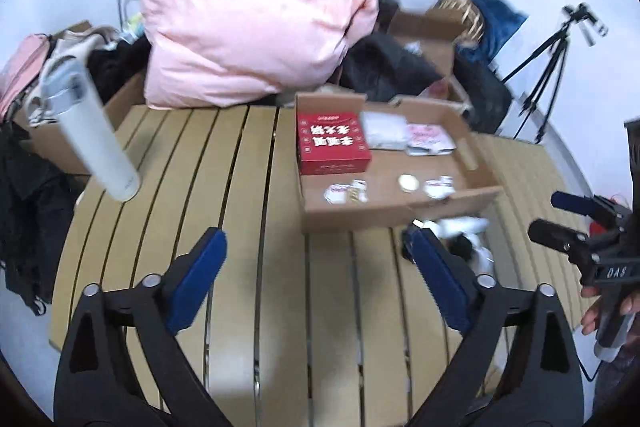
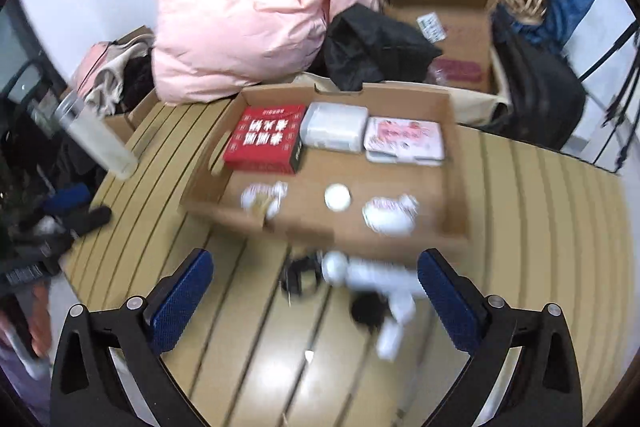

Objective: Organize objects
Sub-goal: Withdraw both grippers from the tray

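Observation:
A shallow cardboard tray sits on the slatted table. It holds a red box, a white box, a pink-printed pack, a small round white lid and crumpled packets. A white hairdryer-like device with a black cord lies in front of the tray. My right gripper is open just above it. My left gripper is open and empty over bare table, with the tray ahead to the right. A white bottle stands at the table's left edge.
A pink bundle of bedding, black clothes and an open cardboard box crowd the back of the table. A tripod stands at the right. Bags and clothes pile at the left.

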The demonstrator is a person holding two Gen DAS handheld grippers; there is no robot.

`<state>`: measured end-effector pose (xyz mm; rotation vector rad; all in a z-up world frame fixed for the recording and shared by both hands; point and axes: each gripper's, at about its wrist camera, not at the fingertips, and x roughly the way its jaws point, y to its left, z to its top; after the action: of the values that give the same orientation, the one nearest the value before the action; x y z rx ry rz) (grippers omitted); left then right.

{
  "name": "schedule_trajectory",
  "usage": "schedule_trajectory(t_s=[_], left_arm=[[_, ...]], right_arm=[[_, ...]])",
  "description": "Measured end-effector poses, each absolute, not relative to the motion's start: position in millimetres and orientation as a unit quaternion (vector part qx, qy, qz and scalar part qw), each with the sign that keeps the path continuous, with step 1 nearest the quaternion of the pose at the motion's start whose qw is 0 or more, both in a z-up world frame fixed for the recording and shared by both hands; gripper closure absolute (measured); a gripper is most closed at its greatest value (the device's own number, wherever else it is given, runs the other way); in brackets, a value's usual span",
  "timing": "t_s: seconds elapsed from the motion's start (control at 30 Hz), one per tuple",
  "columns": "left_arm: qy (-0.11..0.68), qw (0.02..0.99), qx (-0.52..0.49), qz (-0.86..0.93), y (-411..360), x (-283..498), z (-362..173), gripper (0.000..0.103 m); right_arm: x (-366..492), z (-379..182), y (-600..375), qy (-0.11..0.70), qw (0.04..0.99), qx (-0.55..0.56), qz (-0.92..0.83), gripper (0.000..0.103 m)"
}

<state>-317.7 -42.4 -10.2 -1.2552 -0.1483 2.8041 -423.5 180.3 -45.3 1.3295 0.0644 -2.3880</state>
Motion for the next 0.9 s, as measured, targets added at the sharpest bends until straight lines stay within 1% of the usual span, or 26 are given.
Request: schedule_trajectory(t_s=[0.03, 0.13, 0.2, 0.27, 0.37, 0.47, 0.6, 0.77, 0.83, 0.87, 0.9], left_arm=[[-0.045, 0.033, -0.395, 0.917, -39, -300, -6, 0.000], [-0.013, 0.032, -0.353, 0.935, -25, -246, 2, 0.000], [-0.007, 0.038, -0.338, 0.940, -16, -213, -1, 0.000], [-0.014, 0.047, -0.342, 0.938, -11, -193, -8, 0.000], [-0.005, 0.043, -0.367, 0.929, -3, -170, -24, 0.000], [-0.002, 0.044, -0.371, 0.928, 3, -156, -31, 0.000], [0.005, 0.034, -0.358, 0.933, 11, -153, -36, 0.000], [0.001, 0.048, -0.348, 0.936, 21, -159, -43, 0.000], [-0.002, 0.052, -0.349, 0.936, 24, -162, -48, 0.000], [0.000, 0.053, -0.353, 0.934, 26, -165, -52, 0.000], [0.003, 0.058, -0.355, 0.933, 28, -171, -56, 0.000]], right_arm=[[-399, -37, 188, 0.026, 0.206, 0.461, -0.863, 0.000], [-330, -19, 201, 0.050, 0.199, 0.413, -0.887, 0.000], [-291, -13, 204, 0.072, 0.181, 0.388, -0.901, 0.000], [-253, -15, 209, 0.078, 0.167, 0.363, -0.913, 0.000], [-210, -33, 212, 0.072, 0.156, 0.360, -0.917, 0.000], [-186, -46, 212, 0.063, 0.174, 0.343, -0.921, 0.000], [-158, -50, 215, 0.049, 0.187, 0.310, -0.931, 0.000], [-148, -57, 212, 0.053, 0.193, 0.299, -0.933, 0.000], [-148, -58, 213, 0.058, 0.180, 0.288, -0.939, 0.000], [-149, -60, 212, 0.062, 0.179, 0.285, -0.939, 0.002], [-151, -62, 212, 0.067, 0.178, 0.291, -0.938, 0.013]])
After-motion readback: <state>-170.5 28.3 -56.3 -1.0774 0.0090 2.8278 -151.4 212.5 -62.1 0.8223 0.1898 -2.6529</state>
